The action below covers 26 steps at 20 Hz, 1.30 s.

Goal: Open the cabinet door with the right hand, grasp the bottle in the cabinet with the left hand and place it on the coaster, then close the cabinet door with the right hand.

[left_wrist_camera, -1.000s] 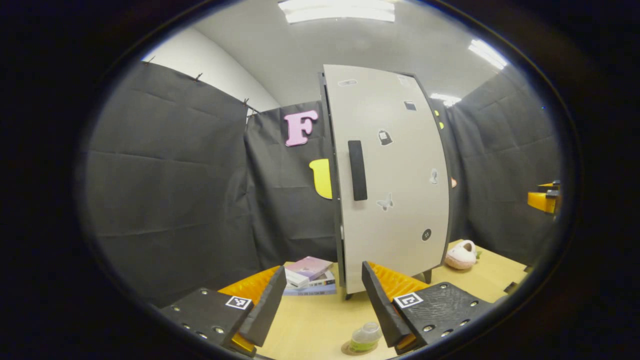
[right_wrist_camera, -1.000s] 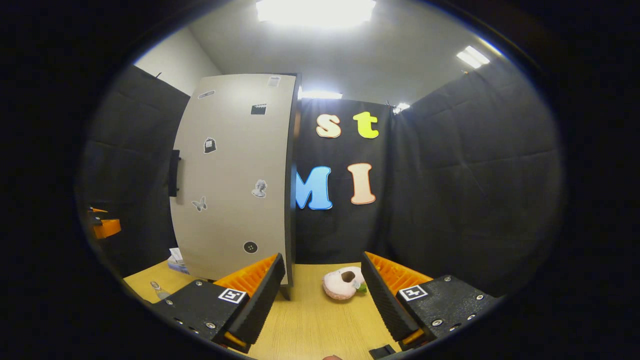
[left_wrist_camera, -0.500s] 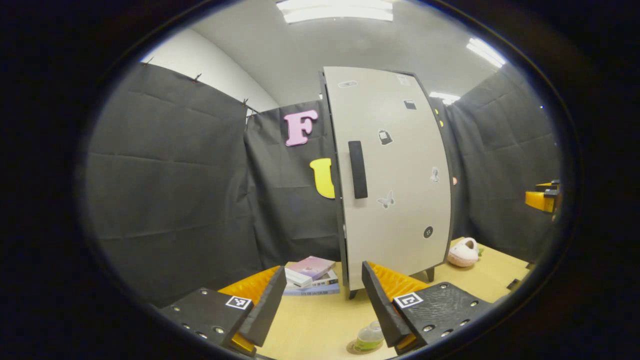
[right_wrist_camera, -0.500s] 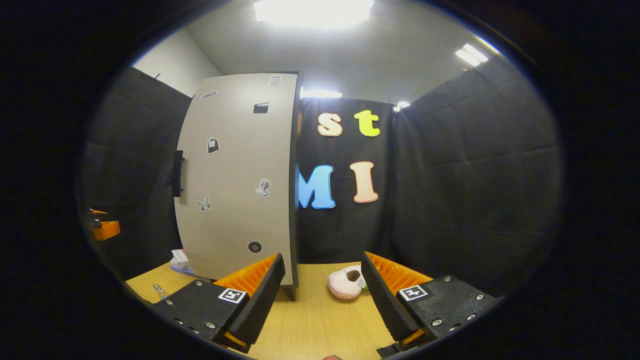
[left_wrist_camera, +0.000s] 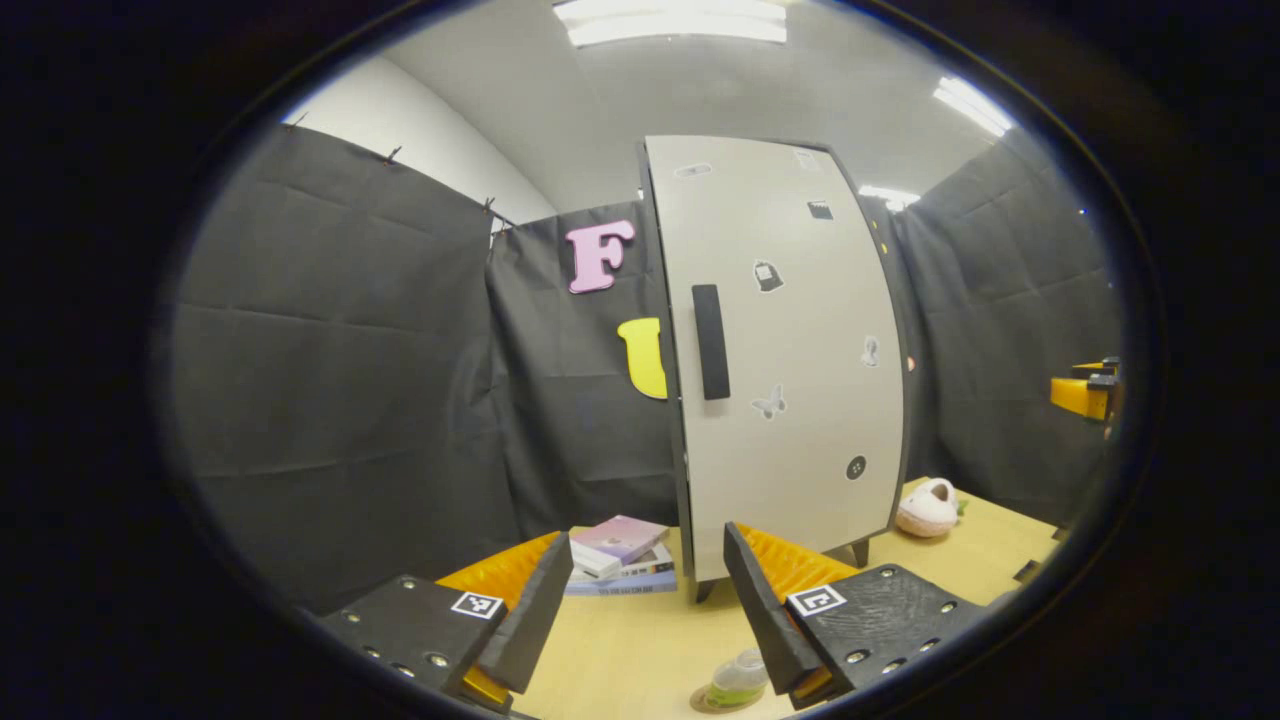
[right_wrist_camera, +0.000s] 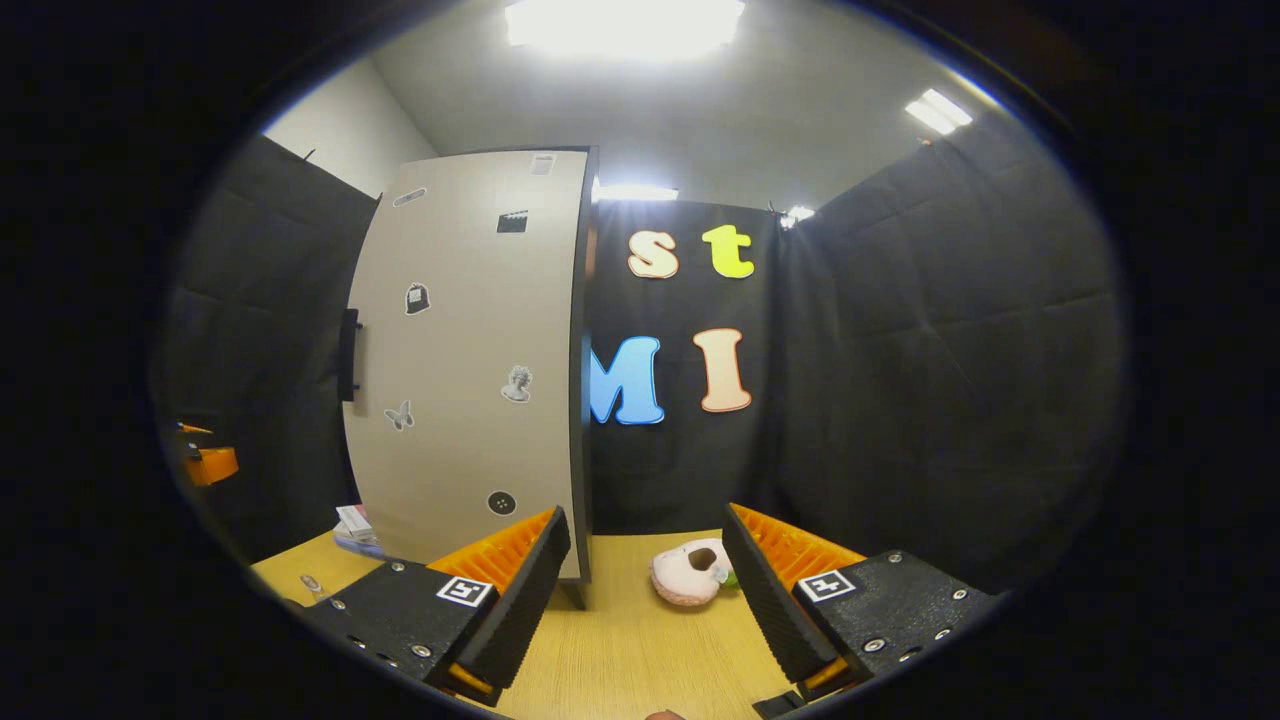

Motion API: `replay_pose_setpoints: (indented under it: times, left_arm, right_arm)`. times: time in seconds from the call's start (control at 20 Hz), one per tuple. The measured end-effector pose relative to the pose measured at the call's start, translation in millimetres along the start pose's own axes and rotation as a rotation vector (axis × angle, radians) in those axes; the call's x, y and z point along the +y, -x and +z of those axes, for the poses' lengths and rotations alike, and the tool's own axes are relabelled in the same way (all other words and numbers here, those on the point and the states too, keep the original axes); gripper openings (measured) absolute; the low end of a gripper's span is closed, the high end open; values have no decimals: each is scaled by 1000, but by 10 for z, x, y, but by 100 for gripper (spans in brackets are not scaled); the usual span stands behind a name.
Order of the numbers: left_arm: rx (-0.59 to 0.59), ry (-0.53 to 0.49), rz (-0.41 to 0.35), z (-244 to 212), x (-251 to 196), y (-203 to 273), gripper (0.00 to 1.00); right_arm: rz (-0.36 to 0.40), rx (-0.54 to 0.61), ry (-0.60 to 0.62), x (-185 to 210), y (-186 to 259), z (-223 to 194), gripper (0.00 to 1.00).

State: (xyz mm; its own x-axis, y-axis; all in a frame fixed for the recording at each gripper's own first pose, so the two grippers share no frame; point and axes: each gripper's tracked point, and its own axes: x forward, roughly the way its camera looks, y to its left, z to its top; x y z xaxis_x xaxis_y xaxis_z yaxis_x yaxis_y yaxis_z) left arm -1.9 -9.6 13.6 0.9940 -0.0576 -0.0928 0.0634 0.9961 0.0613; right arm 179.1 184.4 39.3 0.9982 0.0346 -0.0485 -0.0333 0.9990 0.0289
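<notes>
Both grippers' fingers are held apart and empty, the left gripper (left_wrist_camera: pixel 648 600) and right gripper (right_wrist_camera: pixel 645 590) kept back from the cabinet door (left_wrist_camera: pixel 790 360), seemingly shut. The bottle (left_wrist_camera: pixel 738 675) is seen on the coaster (left_wrist_camera: pixel 712 700) at the tabletop's (left_wrist_camera: pixel 620 650) near edge, so the task appears finished.

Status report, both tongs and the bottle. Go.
Left tongs open, empty. Right tongs open, empty. Bottle on coaster, cabinet door shut. Nothing in the way.

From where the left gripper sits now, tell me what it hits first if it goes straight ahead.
Most likely the closed cabinet door: the open left gripper points at its lower left part, near the edge. The stack of books sits left of that line. Depth is hard to judge.
</notes>
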Motion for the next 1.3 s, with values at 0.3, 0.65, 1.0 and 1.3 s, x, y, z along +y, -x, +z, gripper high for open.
replay_pose_setpoints:
  times: [0.3,0.65,1.0,1.3]
  left_arm:
    - [-6,1,-3,-53,44,-62,87]
    - [-7,7,-1,-73,74,-92,92]
    - [0,12,-2,-119,108,-81,92]
    - [-1,11,-3,-117,135,-68,92]
  right_arm:
    - [-10,2,-9,-43,-39,-42,91]
    - [-11,-6,-2,-28,-56,-30,95]
    - [-15,-7,-2,-5,-62,-48,95]
    - [-14,-10,1,25,-45,-48,95]
